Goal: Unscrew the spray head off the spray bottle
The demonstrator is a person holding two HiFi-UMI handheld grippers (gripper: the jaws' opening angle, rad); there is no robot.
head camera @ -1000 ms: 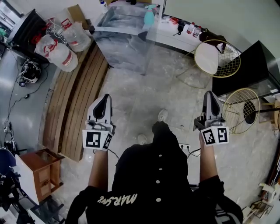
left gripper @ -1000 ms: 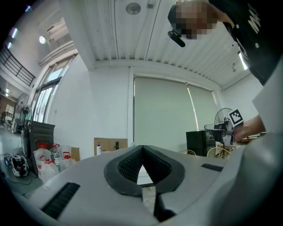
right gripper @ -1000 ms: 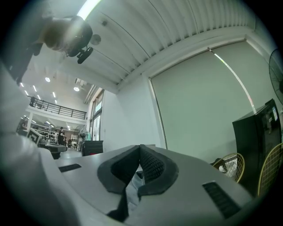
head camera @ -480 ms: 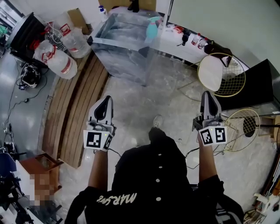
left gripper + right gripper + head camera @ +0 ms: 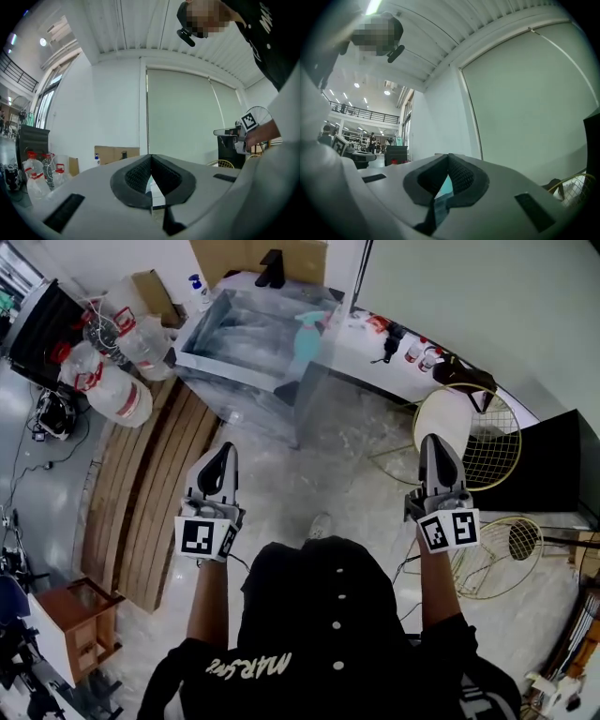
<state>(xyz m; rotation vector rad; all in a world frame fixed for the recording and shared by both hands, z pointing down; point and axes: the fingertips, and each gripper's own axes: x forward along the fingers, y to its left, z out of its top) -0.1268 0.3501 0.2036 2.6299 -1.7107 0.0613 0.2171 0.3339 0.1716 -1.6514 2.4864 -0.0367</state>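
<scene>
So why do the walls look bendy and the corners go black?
Head view: the wide lens bows the pale wall and the grey marbled floor into curves. Left gripper view: the picture is round, so its corners stay black. Right gripper view: same black rim, plus a glaring white ceiling strip light.

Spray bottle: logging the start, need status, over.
Left gripper and right gripper shut, empty, held over floor. Spray bottle upright on table ahead, untouched. Wire chair at right, off the path.
</scene>
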